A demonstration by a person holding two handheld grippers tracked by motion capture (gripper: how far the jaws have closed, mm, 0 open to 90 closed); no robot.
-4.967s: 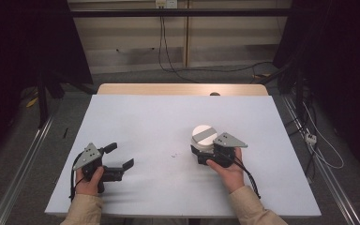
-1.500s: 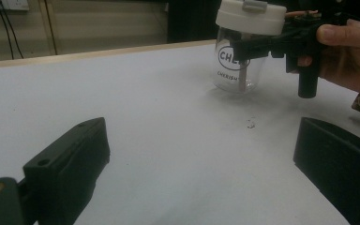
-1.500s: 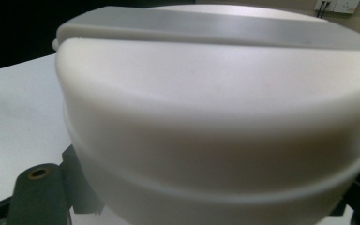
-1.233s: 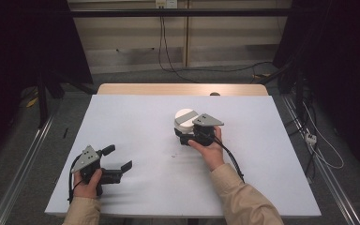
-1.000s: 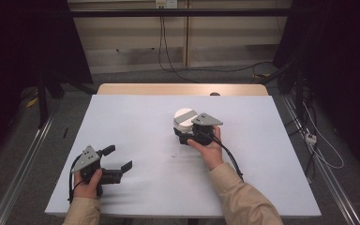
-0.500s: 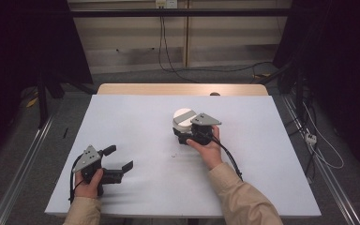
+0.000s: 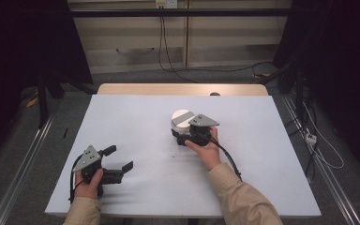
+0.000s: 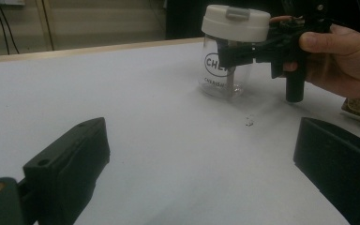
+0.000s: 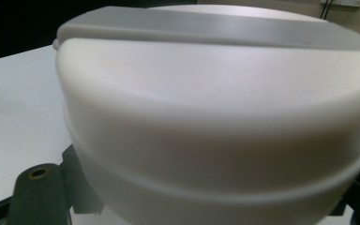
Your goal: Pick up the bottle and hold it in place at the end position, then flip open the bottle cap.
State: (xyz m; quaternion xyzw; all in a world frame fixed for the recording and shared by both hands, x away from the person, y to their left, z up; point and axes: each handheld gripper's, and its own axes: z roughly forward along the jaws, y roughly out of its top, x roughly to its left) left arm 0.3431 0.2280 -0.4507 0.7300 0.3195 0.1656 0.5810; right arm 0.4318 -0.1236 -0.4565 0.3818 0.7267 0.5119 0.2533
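A clear jar (image 7: 182,117) with a white lid stands near the middle of the white table (image 7: 136,117). Printed letters show on its side in the left gripper view, where the jar (image 8: 218,65) is at the upper right. My right gripper (image 7: 178,134) is shut on the jar just under the lid, and a hand holds it from the near side. The lid (image 9: 206,93) looms close in the right gripper view, with a black jaw at each lower corner. My left gripper (image 7: 119,158) rests open at the table's near left, with nothing between its fingers (image 8: 70,159).
A small dark speck (image 7: 173,156) lies on the table in front of the jar. The table's far wooden edge (image 7: 183,89) borders a floor with cables (image 7: 168,65). Metal rails run along both sides of the table.
Since five seconds ago my right gripper has carried the jar left and farther from the person. Over the last second nothing has moved. The left gripper has stayed put.
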